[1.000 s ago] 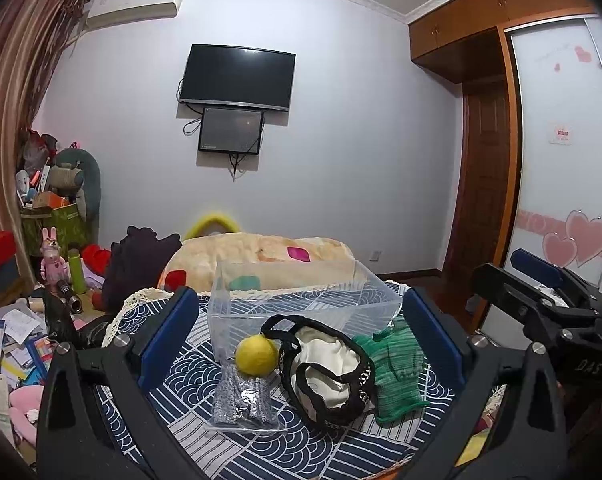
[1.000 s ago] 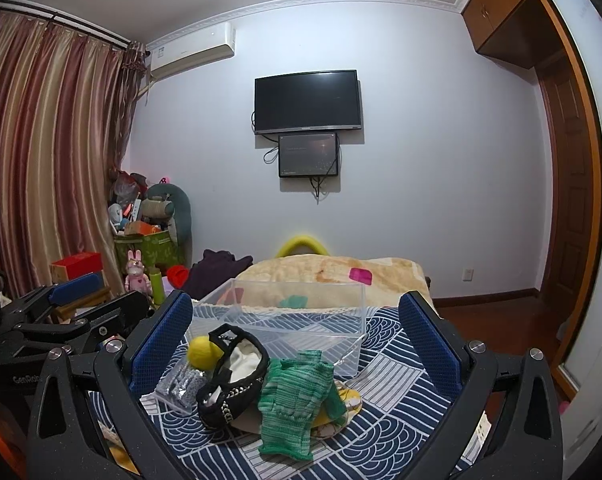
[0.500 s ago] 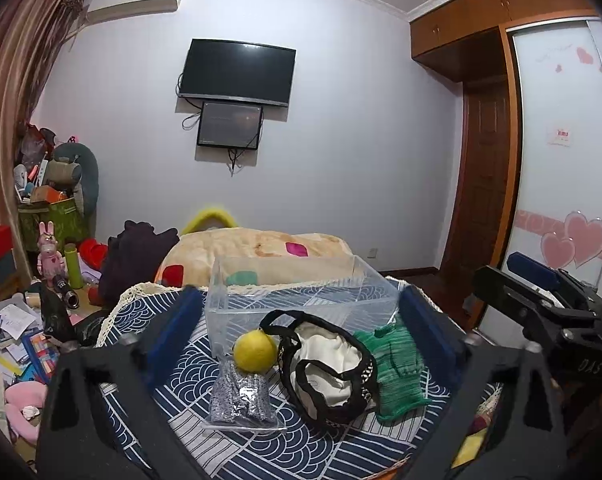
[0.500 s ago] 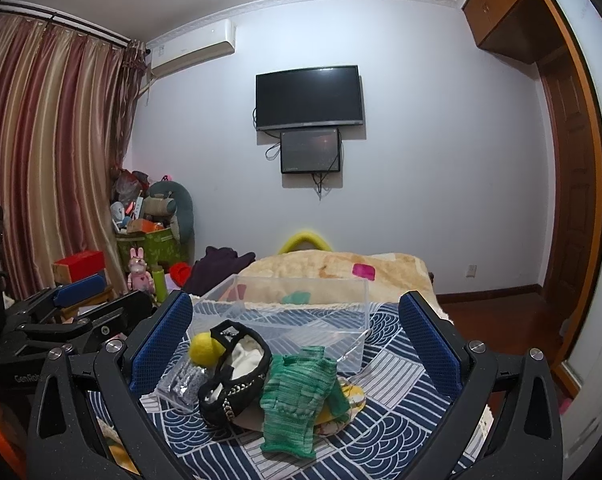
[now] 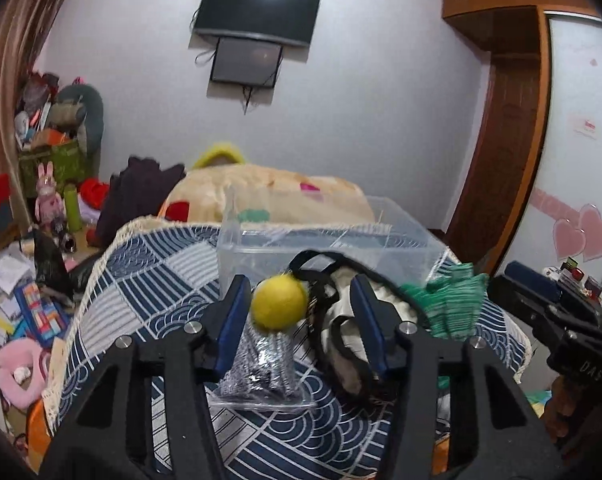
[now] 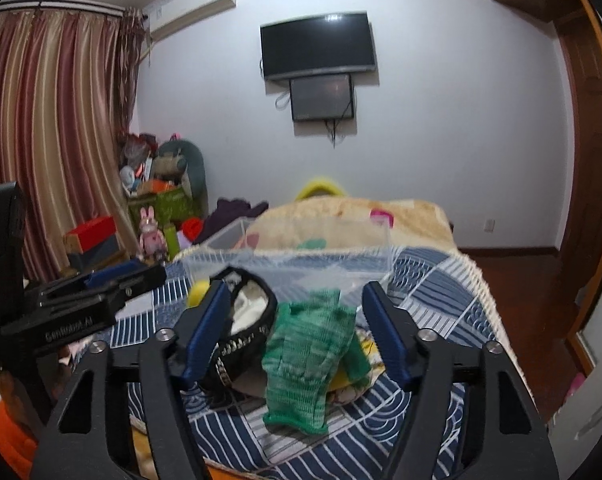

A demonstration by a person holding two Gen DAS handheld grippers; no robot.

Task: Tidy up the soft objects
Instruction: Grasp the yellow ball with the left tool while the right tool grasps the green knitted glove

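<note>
Yellow ball point(image 5: 279, 306) sits on the bed's patterned cover point(image 5: 149, 276), on a clear bag point(image 5: 261, 372) in front of the clear bin point(image 5: 325, 240), between the open left gripper point(image 5: 301, 320) fingers. Right gripper point(image 6: 297, 334) open, framing the green knit piece point(image 6: 307, 360) beside the black bag point(image 6: 241, 332).

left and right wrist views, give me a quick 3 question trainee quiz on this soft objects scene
1. True or false: the clear bin already holds the yellow ball.
2. Which item lies framed between the right claw fingers? A) green knit garment B) black-trimmed bag C) silver packet
3. Fill in: in the left wrist view, the left claw lines up on the ____ ball.

Key:
1. False; it sits outside, in front of the bin.
2. A
3. yellow
</note>
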